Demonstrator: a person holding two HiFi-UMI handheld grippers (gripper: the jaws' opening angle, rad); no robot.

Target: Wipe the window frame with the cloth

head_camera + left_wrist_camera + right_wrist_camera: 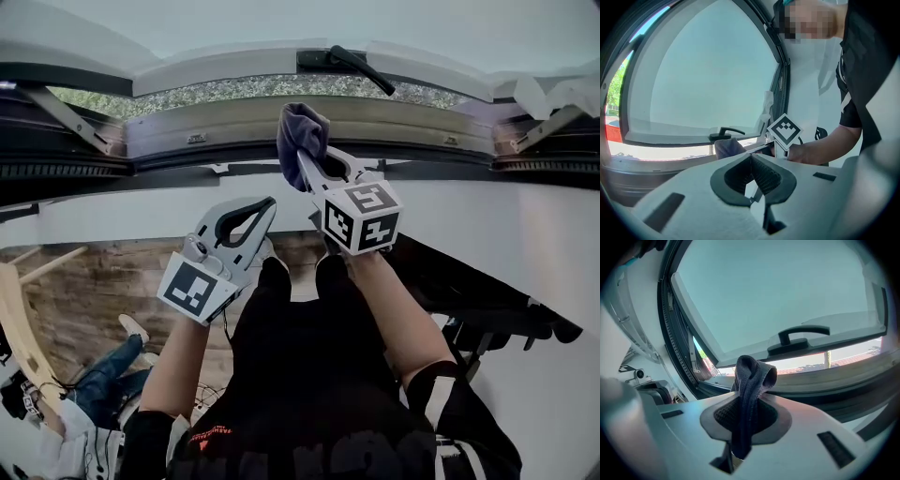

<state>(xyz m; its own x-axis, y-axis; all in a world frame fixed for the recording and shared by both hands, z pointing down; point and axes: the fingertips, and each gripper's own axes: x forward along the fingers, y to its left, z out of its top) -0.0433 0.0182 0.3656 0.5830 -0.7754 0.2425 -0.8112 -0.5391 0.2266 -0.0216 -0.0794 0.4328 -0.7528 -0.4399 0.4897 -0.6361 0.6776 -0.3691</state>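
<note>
A dark purple cloth point(302, 131) is bunched in my right gripper point(306, 161), which is shut on it and holds it up against the grey lower rail of the window frame point(403, 114). In the right gripper view the cloth point(751, 377) sticks up out of the jaws, with the frame rail point(853, 376) just beyond. The open sash with its black handle point(356, 64) tilts above. My left gripper point(269, 202) hangs lower and to the left, shut and empty. From the left gripper view I see that gripper point(751, 158), the cloth point(727, 147) and the right gripper's marker cube point(785, 131).
Metal stay arms point(66, 114) sit at both ends of the frame. A white wall point(497, 220) runs below the sill. A black folding stand point(497, 314) is at the right. Over a wooden floor point(89, 277), a person in jeans point(108, 384) is at lower left.
</note>
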